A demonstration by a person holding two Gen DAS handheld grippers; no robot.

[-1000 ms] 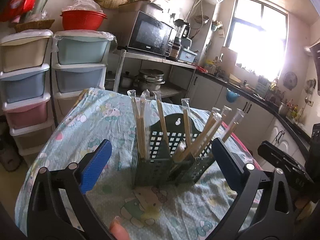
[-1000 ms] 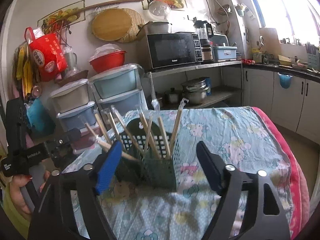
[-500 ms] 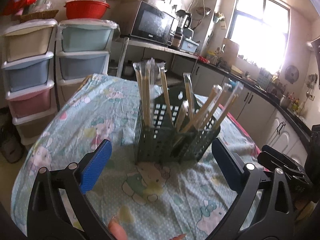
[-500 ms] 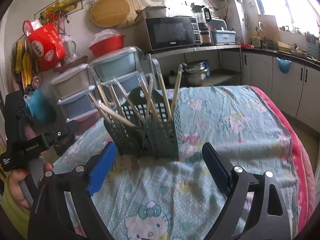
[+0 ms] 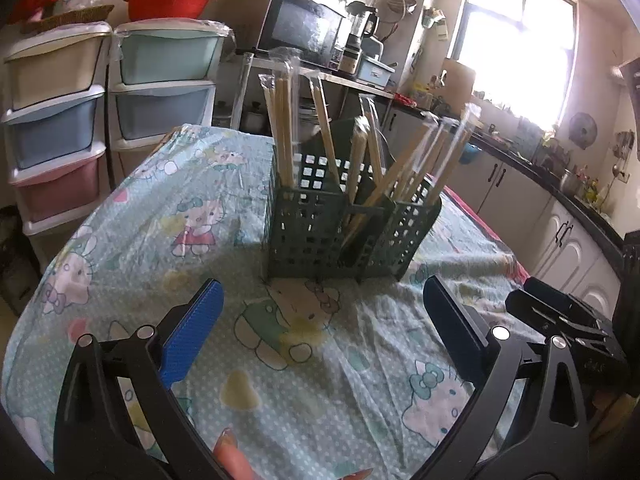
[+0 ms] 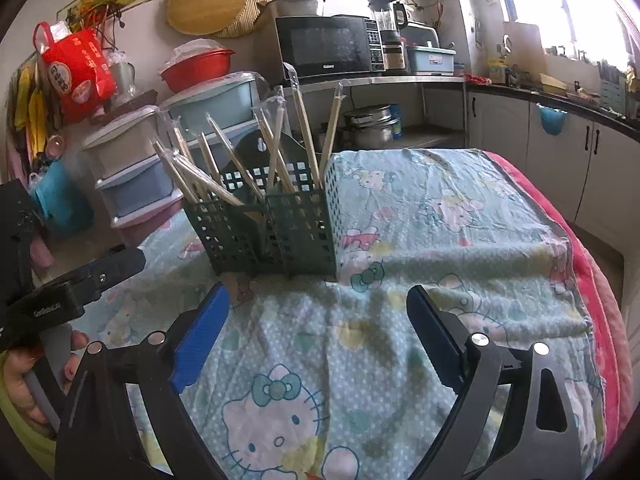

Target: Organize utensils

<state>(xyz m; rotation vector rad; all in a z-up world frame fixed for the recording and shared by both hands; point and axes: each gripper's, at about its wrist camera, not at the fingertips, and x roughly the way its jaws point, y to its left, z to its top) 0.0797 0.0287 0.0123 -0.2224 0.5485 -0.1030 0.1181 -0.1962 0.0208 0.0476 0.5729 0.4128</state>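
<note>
A dark green perforated utensil holder [image 5: 344, 232] stands upright on the table, in the left wrist view at centre and in the right wrist view [image 6: 272, 232] left of centre. Several plastic-wrapped wooden chopsticks [image 5: 284, 128] stand in its compartments, some upright, some leaning [image 6: 224, 160]. My left gripper [image 5: 320, 320] is open and empty, a short way in front of the holder. My right gripper [image 6: 316, 320] is open and empty, in front of the holder and apart from it. The other gripper shows at the right edge of the left wrist view and at the left edge of the right wrist view.
A Hello Kitty tablecloth [image 5: 168, 224] covers the table, with a pink edge [image 6: 592, 264] on the right. Stacked plastic drawers [image 5: 60, 128] stand behind the table's left side. A microwave [image 6: 328, 48] sits on a shelf behind. Kitchen cabinets [image 6: 560, 152] run along the right.
Both grippers have drawn back from the holder and tilted down, so more tablecloth lies between the jaws and the holder. The holder and chopsticks have stayed in place.
</note>
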